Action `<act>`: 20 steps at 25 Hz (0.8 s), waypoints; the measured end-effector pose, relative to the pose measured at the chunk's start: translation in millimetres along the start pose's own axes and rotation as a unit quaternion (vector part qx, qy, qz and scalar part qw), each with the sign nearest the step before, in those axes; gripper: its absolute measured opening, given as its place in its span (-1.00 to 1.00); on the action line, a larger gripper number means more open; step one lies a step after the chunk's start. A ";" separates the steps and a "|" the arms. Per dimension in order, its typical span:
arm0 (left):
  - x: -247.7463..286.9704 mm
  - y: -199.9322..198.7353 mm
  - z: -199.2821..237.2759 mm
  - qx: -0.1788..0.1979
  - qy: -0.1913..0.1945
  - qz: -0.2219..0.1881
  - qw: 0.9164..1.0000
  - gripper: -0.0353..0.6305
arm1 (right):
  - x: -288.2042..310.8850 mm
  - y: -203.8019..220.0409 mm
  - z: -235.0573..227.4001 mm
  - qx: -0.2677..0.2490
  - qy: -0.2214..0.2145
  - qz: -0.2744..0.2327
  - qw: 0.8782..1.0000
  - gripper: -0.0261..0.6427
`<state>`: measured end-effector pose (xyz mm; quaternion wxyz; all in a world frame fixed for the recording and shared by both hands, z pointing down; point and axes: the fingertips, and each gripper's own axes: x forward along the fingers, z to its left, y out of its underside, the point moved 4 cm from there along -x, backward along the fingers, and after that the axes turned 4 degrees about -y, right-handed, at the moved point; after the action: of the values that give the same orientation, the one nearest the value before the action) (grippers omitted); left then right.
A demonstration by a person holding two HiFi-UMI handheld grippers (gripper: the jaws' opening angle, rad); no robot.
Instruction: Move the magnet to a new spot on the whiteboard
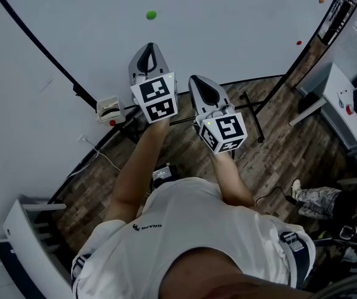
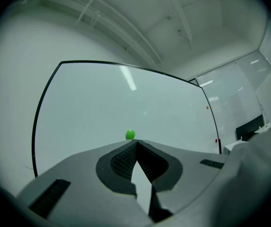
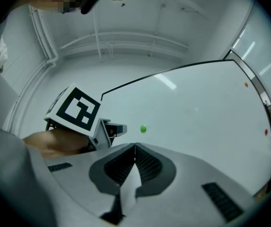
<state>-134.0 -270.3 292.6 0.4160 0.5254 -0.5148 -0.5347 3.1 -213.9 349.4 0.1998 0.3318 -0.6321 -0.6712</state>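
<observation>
A small green magnet (image 1: 151,15) sticks on the whiteboard (image 1: 228,23), up and a little ahead of my left gripper (image 1: 148,45). In the left gripper view the green magnet (image 2: 130,135) shows just over the tips of the left gripper (image 2: 136,142), apart from them. Its jaws are shut with nothing between them. My right gripper (image 1: 198,78) hangs lower and to the right, also shut and empty. In the right gripper view the green magnet (image 3: 143,128) lies above the right gripper (image 3: 135,145), and the left gripper's marker cube (image 3: 76,110) is at the left.
An orange magnet (image 1: 321,0) and a red magnet (image 1: 299,42) sit near the board's right edge. A small tray (image 1: 109,109) hangs at the board's lower left. The board's stand legs (image 1: 253,114) cross the wood floor. A white desk (image 1: 343,108) is at right.
</observation>
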 end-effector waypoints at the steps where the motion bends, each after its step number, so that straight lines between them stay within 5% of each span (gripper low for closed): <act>1: -1.2 1.4 -0.3 0.000 0.001 0.001 1.000 -0.88 | 0.3 -0.2 0.4 0.000 0.000 0.000 1.000 -0.88; 20: -25.6 6.6 -3.8 -0.007 0.017 -0.008 1.000 -0.88 | -2.1 -2.8 4.2 -0.001 0.005 -0.003 1.000 -0.88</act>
<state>-128.2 -246.3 302.9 0.4245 0.5356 -0.4993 -0.5326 2.1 -209.1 347.0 0.2012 0.3365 -0.6295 -0.6708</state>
